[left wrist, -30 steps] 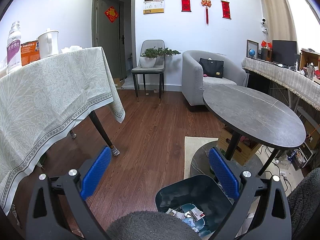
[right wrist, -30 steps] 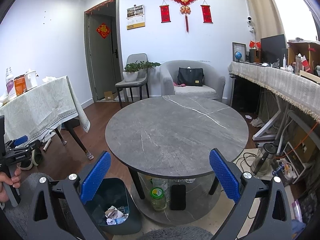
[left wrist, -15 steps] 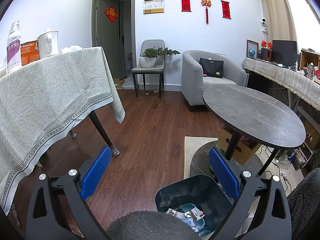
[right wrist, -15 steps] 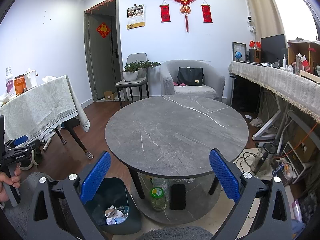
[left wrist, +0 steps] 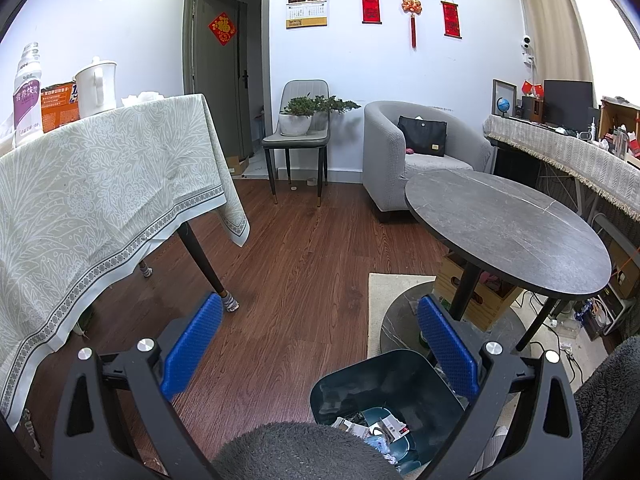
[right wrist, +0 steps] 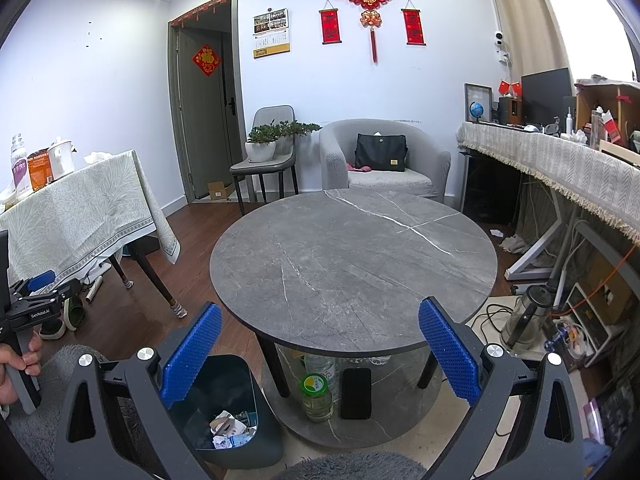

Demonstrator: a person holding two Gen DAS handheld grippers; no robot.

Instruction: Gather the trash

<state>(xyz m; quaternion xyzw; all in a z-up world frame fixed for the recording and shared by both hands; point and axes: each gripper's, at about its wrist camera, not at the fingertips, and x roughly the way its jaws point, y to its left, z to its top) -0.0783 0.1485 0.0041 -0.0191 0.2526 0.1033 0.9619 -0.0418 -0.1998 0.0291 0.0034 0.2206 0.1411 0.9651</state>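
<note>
I hold both tools raised and idle above the floor. The left gripper (left wrist: 320,344) has its blue pads (left wrist: 192,344) wide apart with nothing between them; the right gripper (right wrist: 320,348) likewise stands spread and empty. My judgement is that this posture suits surveying the room, since neither tool is near anything to grasp.

The dark waste bin (right wrist: 236,412) stands on the floor at the near left of the round marble table (right wrist: 356,264), close beside its base. It is placed, I judge, within easy reach of both hands. Inside lies the collected trash (right wrist: 230,428): crumpled paper and small wrappers at the bottom, the bin far from full. The left view shows the same litter (left wrist: 376,430) low in the bin (left wrist: 384,384).

The tabletop carries nothing. On the lower shelf stand a bottle with a green cap (right wrist: 317,394) and a dark phone-like slab (right wrist: 355,392); whether either counts as trash I cannot tell. The cloth-covered table (left wrist: 100,184) at far left bears a bottle, a carton and a white kettle.
</note>
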